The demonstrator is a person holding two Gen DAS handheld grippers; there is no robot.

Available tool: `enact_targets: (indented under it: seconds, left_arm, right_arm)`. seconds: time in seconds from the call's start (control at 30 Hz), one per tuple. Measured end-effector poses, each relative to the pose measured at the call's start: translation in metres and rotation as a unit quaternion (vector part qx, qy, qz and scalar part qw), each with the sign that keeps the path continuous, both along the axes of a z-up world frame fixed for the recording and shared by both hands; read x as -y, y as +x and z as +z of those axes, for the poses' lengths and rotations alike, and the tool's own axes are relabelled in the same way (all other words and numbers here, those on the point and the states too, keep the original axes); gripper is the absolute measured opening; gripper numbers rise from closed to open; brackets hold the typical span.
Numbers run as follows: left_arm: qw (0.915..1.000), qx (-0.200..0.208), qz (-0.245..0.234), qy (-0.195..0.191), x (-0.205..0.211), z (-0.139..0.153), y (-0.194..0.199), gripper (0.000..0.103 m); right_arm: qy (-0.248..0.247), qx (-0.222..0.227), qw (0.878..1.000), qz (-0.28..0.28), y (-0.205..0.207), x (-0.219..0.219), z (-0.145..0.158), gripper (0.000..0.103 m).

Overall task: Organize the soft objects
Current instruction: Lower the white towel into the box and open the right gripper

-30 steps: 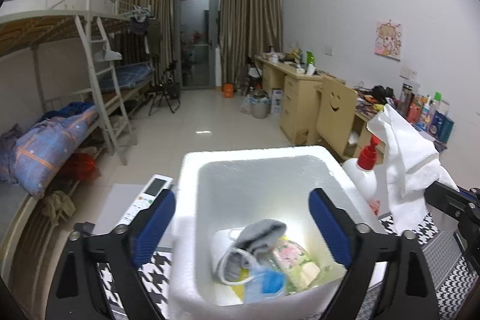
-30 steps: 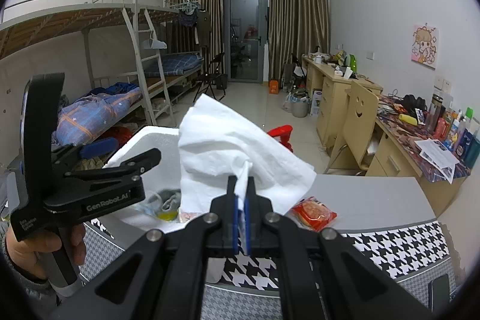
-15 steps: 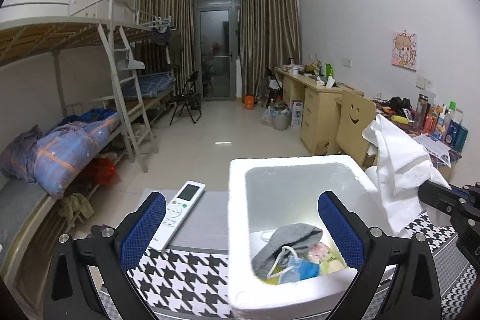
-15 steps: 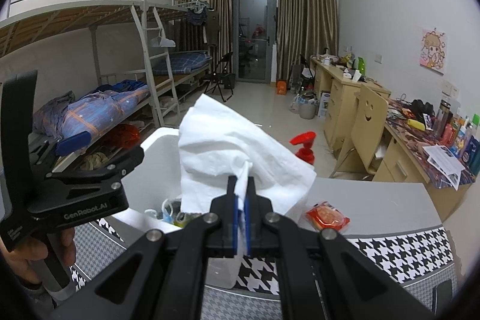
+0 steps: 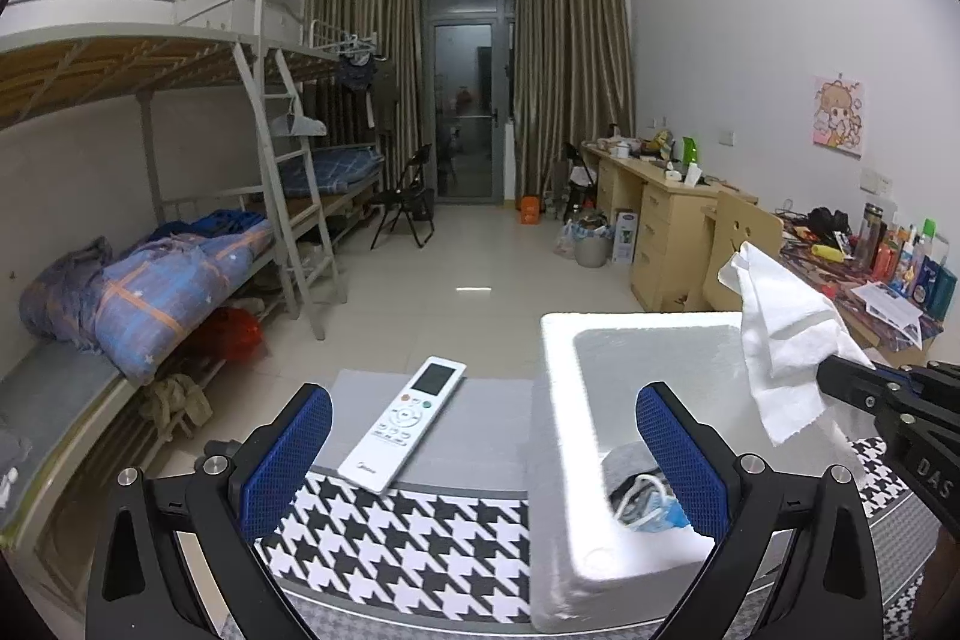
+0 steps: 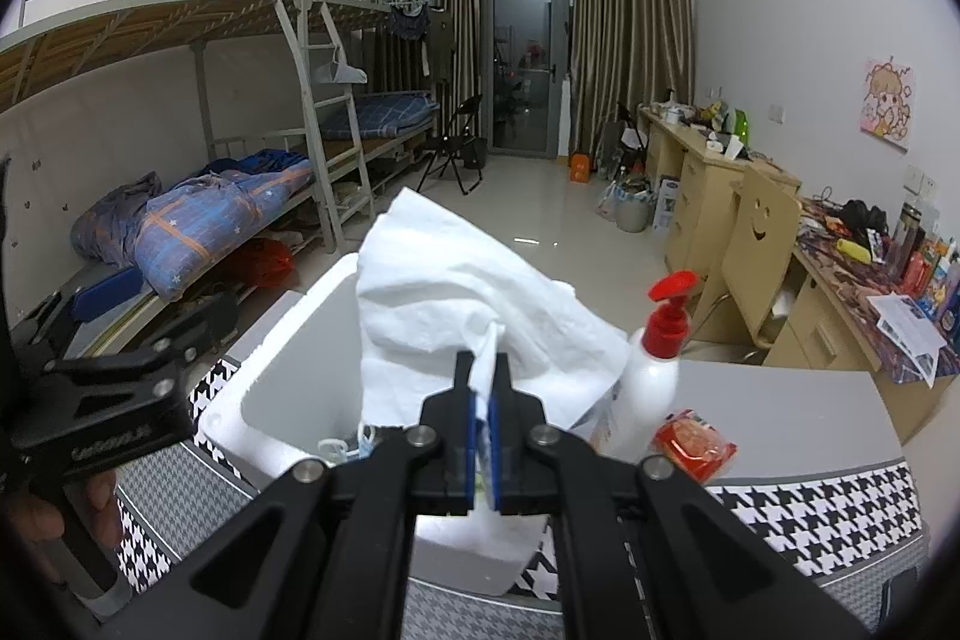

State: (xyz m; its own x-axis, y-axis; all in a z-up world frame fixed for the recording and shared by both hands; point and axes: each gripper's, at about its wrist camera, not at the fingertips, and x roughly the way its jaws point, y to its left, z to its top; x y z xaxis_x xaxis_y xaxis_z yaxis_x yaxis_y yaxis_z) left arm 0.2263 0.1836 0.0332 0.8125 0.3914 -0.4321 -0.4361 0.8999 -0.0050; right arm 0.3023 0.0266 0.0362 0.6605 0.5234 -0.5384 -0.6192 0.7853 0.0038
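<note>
The right gripper (image 6: 485, 388) was clamped on a white cloth (image 6: 474, 298), its blue pads pressed together with a fold of the fabric between them, and the cloth stood up crumpled above the white foam box (image 6: 282, 376). From the left wrist view the same cloth (image 5: 780, 340) hung over the box's right side, held aloft by the right gripper's black body. The left gripper (image 5: 483, 451) was spread wide and held nothing, one blue pad over the houndstooth mat (image 5: 408, 538), the other in front of the foam box (image 5: 558, 460). Inside the box lay a grey soft item with a white cord and something blue (image 5: 642, 490); what they were could not be told. A white remote control (image 5: 403, 421) lay on the grey table (image 5: 486, 430) just left of the box. Beside the box on its right stood a white pump bottle with a red top (image 6: 651, 370), and next to that a small red packet (image 6: 693, 445). Farther back were bunk beds (image 5: 180, 232) and wooden desks (image 5: 666, 214).
</note>
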Motion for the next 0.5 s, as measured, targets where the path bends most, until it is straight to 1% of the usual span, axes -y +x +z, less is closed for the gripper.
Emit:
enact_targets:
  seconds: [0.17,0.37,0.5]
  left_arm:
    - [0.9999,0.001,0.013,-0.004,-0.009,-0.001,-0.009,0.102]
    - [0.9998,0.001,0.020,-0.003,-0.016,-0.002,-0.017,0.102]
    - [0.9997,0.002,0.025,-0.002,-0.019,-0.002,-0.023,0.102]
  right_arm:
    - [-0.007,-0.007,1.000,-0.002,0.005,-0.012,-0.007,0.005]
    - [-0.003,-0.030,1.000,-0.001,0.013,-0.022,-0.013,0.005]
    - [-0.010,-0.034,0.999,-0.003,0.017,-0.028,-0.017,0.005]
